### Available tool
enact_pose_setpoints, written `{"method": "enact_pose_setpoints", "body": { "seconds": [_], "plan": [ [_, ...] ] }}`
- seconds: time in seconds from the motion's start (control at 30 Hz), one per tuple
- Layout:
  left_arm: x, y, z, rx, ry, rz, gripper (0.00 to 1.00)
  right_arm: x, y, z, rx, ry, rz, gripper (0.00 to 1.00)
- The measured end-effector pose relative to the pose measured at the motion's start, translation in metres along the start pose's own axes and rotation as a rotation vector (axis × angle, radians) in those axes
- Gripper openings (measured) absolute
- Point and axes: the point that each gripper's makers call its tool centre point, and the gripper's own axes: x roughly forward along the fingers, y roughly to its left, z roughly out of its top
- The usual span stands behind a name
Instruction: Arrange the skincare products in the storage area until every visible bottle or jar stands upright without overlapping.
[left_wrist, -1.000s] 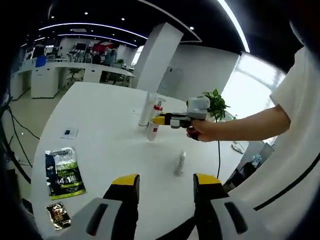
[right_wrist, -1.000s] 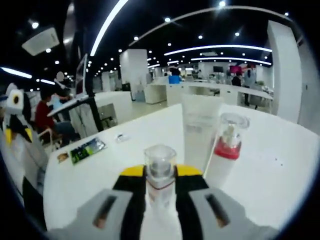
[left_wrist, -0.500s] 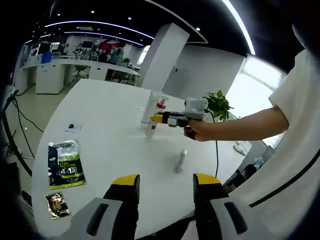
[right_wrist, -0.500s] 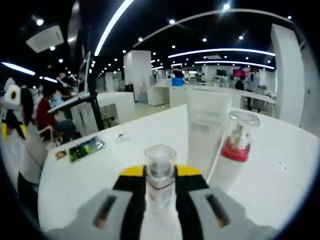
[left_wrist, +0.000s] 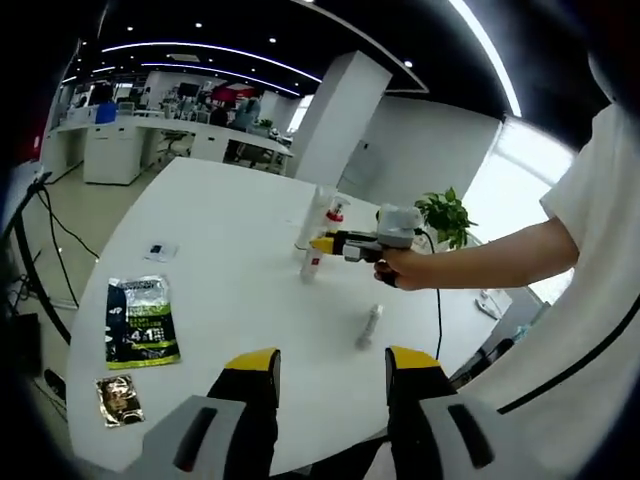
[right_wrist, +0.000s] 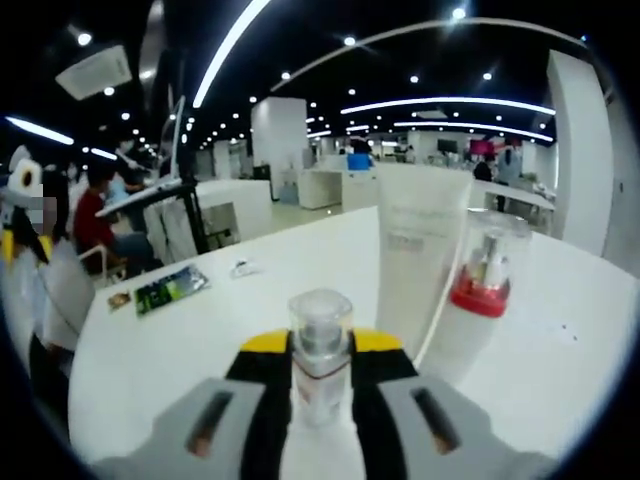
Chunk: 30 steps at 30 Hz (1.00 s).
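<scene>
Your left hand-held gripper (left_wrist: 327, 368) hangs over the near edge of the white desk (left_wrist: 230, 230), its yellow-tipped jaws apart with nothing between them. Across the desk, your right hand-held gripper (left_wrist: 318, 243) is closed on a small bottle (left_wrist: 311, 264) standing just beside a tall white tube (left_wrist: 314, 216) and a red-collared pump bottle (left_wrist: 335, 215). A slim bottle (left_wrist: 369, 327) lies on its side nearer you. A green packet (left_wrist: 141, 321) and a small foil sachet (left_wrist: 119, 400) lie to the left.
</scene>
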Motion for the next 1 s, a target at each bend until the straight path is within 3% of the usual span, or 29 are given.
{"method": "enact_pose_setpoints", "body": {
  "seconds": [0.3,0.6,0.73,1.0],
  "plan": [
    [-0.002,0.005,-0.001,-0.027,-0.006,0.023,0.43,-0.003,0.002,-0.001,-0.024,-0.029,0.018,0.2],
    [0.001,0.01,0.0,-0.036,-0.008,0.025,0.42,-0.006,0.003,-0.003,-0.032,-0.016,0.01,0.2],
    [0.001,0.01,-0.001,-0.033,-0.004,0.021,0.42,-0.004,0.004,-0.018,-0.044,0.073,0.016,0.24],
    [-0.002,0.016,-0.003,-0.055,-0.013,0.034,0.42,0.003,0.005,-0.031,-0.008,0.118,0.012,0.28]
  ]
}}
